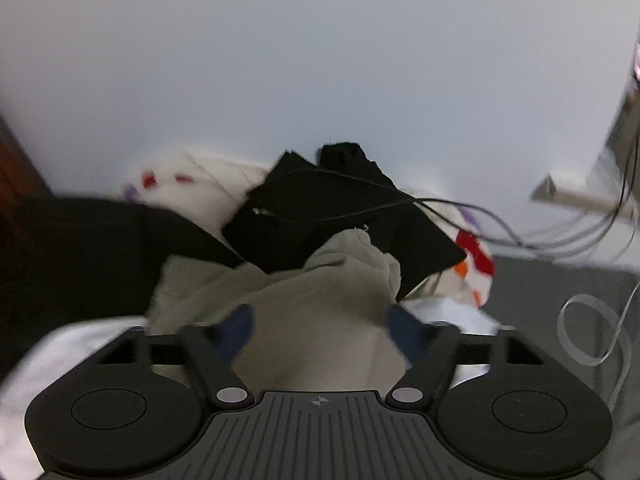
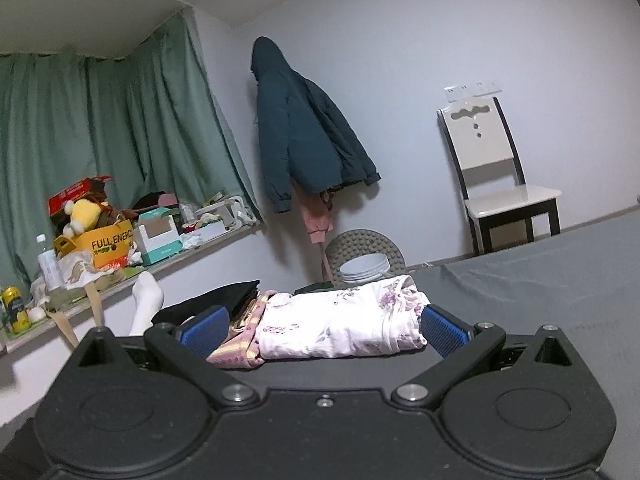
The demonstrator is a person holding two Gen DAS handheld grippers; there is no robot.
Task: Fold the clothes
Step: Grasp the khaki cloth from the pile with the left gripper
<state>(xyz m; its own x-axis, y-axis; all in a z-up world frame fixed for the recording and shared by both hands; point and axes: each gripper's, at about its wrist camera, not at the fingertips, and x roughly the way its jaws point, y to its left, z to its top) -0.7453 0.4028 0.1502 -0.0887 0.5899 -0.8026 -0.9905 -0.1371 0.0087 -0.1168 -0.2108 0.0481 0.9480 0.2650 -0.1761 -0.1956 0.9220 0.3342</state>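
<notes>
In the left wrist view my left gripper hangs open over a crumpled beige garment, its blue pads wide apart and holding nothing. Behind the beige cloth lies a black garment on a white cloth with red and orange patches. White fabric shows at the lower left. In the right wrist view my right gripper is open low over the bed, in front of a folded white floral garment. A pink and gold cloth and folded black clothes lie to its left.
Thin dark cables cross the pile toward the right wall. The grey bed sheet spreads to the right. A chair, a hanging dark jacket, a white bucket and a cluttered windowsill with green curtains stand beyond.
</notes>
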